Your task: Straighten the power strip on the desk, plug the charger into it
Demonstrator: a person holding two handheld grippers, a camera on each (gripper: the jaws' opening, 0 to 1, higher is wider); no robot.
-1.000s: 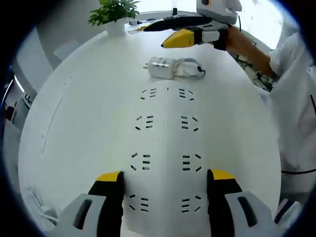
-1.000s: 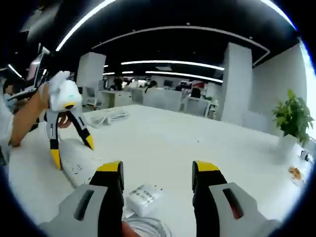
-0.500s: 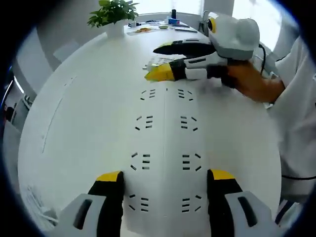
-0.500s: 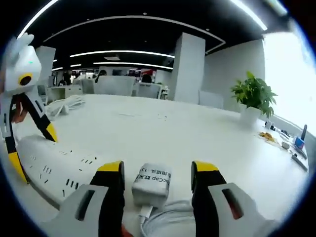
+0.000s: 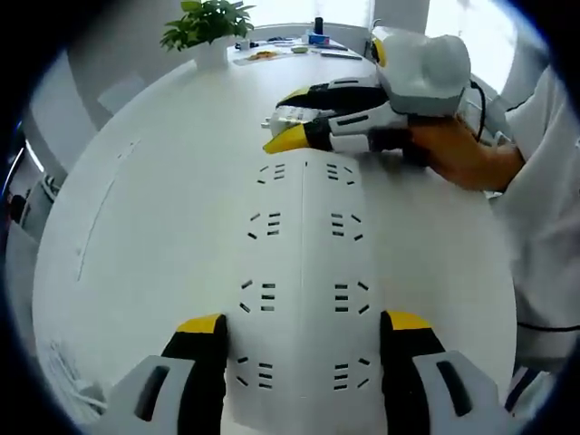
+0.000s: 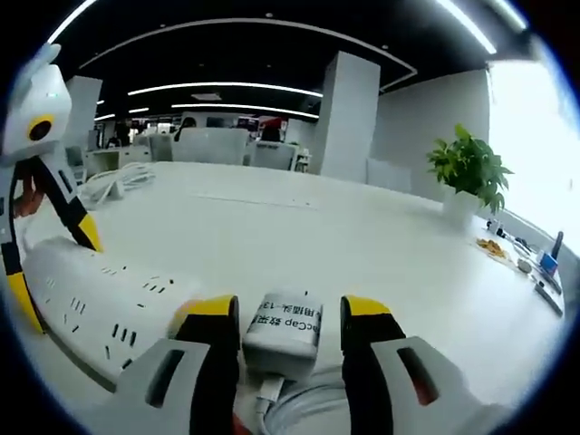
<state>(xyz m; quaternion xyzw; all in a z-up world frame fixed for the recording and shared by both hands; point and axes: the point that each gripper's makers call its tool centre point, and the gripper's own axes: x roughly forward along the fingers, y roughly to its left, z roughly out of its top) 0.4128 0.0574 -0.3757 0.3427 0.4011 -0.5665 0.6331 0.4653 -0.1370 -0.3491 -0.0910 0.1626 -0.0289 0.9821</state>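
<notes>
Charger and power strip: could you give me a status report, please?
Right gripper jaws closing around charger. Left gripper open, straddling power strip. Nothing blocking sockets.

Big white desk (image 5: 163,181), pretty roomy. A long white power strip (image 5: 304,290) lies flat on it, a white charger (image 6: 283,328) with its coiled cable (image 6: 299,403) just past the strip's end. Potted plant (image 5: 210,23) and some small clutter (image 5: 290,45) at the far edge.

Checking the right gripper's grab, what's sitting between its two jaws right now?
In the right gripper view, the white charger sits between the right gripper's jaws, its cable trailing back toward the camera. The power strip lies beside it.
</notes>
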